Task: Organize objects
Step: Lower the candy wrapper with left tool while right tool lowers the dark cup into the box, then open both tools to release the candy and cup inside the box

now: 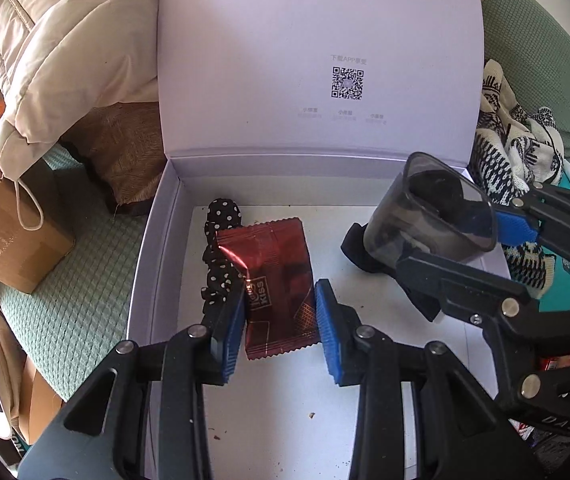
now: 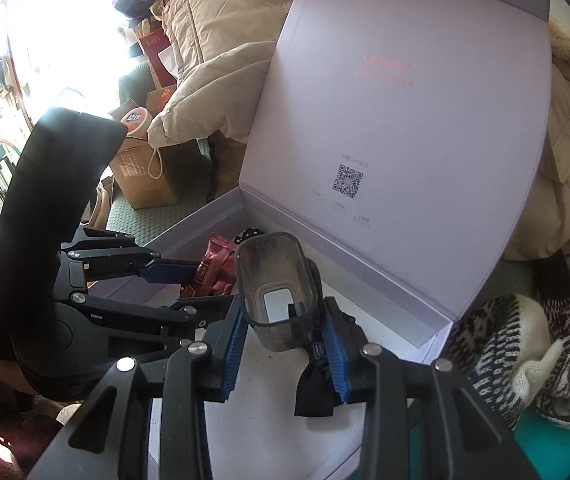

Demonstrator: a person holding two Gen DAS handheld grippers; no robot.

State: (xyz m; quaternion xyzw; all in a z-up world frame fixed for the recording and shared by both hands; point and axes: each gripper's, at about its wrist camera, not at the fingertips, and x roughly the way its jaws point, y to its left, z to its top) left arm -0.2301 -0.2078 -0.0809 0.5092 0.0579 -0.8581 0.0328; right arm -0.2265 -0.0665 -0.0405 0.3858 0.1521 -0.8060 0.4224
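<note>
An open lavender box [image 1: 153,240] lies in front of me with its lid [image 1: 317,40] upright. In it lie a dark red snack packet [image 1: 277,280] and, partly under it, a black polka-dot scrunchie [image 1: 221,248]. My left gripper [image 1: 281,328] is open with its blue pads on either side of the packet. My right gripper [image 2: 285,336] is shut on a smoky translucent container [image 2: 277,292] with a black strap [image 2: 315,384] and holds it over the box's right side. The container [image 1: 429,212] also shows in the left wrist view, as does the packet [image 2: 215,268] in the right wrist view.
A beige padded jacket [image 1: 69,60] lies behind and left of the box, and a cardboard box [image 1: 13,236] stands at the left. Black-and-white knitwear [image 1: 517,152] lies right of the box. All rest on a green textured cover [image 1: 81,292].
</note>
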